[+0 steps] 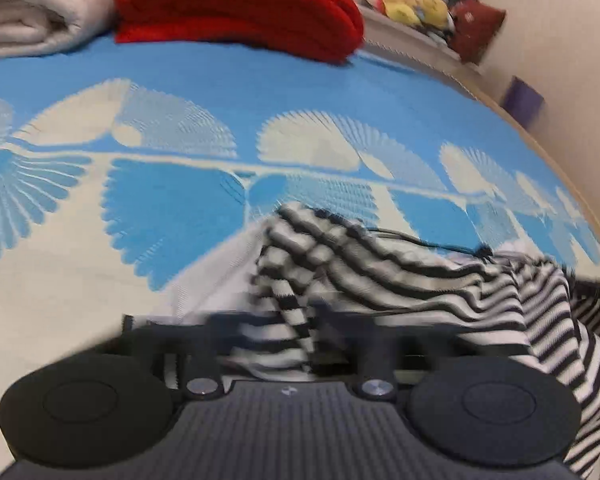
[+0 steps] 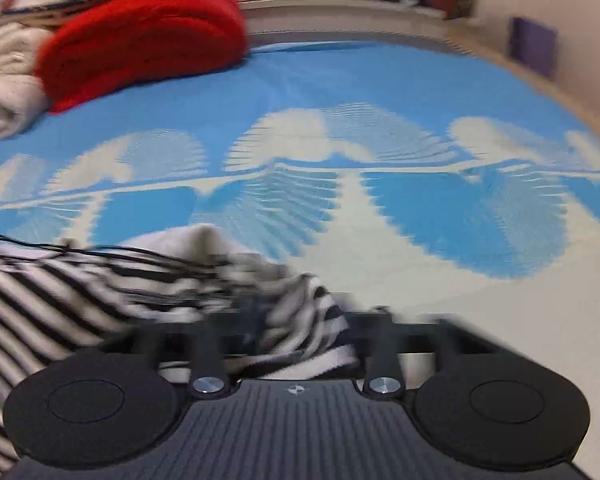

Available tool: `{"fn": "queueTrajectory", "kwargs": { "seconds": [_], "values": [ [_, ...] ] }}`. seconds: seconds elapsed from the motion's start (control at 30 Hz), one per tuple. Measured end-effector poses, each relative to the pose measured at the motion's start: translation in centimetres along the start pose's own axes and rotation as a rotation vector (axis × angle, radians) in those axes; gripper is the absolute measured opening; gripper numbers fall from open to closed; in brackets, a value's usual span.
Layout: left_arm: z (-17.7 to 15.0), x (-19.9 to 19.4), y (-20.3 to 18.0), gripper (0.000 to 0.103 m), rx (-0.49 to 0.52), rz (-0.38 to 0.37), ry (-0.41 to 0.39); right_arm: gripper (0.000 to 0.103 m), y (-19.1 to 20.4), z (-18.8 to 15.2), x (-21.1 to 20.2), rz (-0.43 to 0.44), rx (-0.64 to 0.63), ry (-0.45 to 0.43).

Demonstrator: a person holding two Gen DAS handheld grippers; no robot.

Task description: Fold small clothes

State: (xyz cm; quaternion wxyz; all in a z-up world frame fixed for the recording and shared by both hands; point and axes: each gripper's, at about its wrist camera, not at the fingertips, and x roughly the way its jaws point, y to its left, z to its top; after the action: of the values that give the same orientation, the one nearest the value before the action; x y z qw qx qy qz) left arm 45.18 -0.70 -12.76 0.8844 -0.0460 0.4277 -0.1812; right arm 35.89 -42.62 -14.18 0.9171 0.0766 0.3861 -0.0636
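The striped top (image 1: 400, 280) lies crumpled on the bed (image 1: 60, 280), which has a blue and cream cover. On the left, the left hand-held gripper (image 1: 288, 320) is closed, and it seems to pinch a bunch of the striped cloth at the left end of the top. On the right, the right hand-held gripper (image 2: 296, 320) is closed too, with striped cloth caught between its fingers at the other end. So I think the step is grabbing 2 ends of the top. Next, both should lift together and pull it flat, then fold it over. A red blanket (image 1: 240, 4) sits far back
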Motion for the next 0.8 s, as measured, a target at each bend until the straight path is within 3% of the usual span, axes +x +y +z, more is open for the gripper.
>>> {"fn": "queueTrajectory", "kwargs": {
  "seconds": [0.1, 0.17, 0.23, 0.37, 0.43, 0.53, 0.6, 0.63, 0.73, 0.8],
  "values": [
    [0.5, -2.0, 0.2, 0.01, -0.037, -0.023, -0.085, 0.005, -0.6, 0.9, -2.0, 0.051, 0.074, -0.116],
    [1.3, -3.7, 1.0, 0.01, -0.09, -0.078, -0.103, 0.005, -2.5, 1.6, -3.1, 0.144, 0.215, -0.129],
    [2.0, -4.4, 2.1, 0.01, -0.139, -0.084, -0.117, 0.004, -4.1, 2.1, -3.9, 0.201, 0.324, -0.149],
    [1.7, -1.3, 5.2, 0.01, -0.29, -0.018, -0.046, 0.003, -6.2, 2.1, -1.5, 0.178, 0.542, -0.116],
    [1.1, -0.1, 5.6, 0.012, -0.314, -0.032, -0.035, 0.002, -5.7, 1.5, 0.6, 0.093, 0.547, -0.083],
    [0.8, 0.3, 5.5, 0.03, -0.31, -0.045, -0.05, 0.007, -4.7, 1.2, 2.5, -0.014, 0.519, -0.065],
    [0.9, -0.4, 5.6, 0.076, -0.311, -0.046, -0.075, 0.009, -4.9, 1.2, 2.7, 0.005, 0.535, -0.041],
    [1.0, -1.0, 5.7, 0.085, -0.321, -0.03, -0.089, 0.013, -4.9, 1.2, 2.7, 0.005, 0.535, -0.041],
    [1.9, -3.6, 6.3, 0.09, -0.33, 0.001, -0.147, 0.04, -5.3, 1.7, 0.5, -0.006, 0.527, -0.069],
    [2.2, -6.0, 6.3, 0.09, -0.315, 0.016, -0.153, 0.047, -5.3, 2.0, -2.3, -0.021, 0.482, -0.128]
  ]
}}
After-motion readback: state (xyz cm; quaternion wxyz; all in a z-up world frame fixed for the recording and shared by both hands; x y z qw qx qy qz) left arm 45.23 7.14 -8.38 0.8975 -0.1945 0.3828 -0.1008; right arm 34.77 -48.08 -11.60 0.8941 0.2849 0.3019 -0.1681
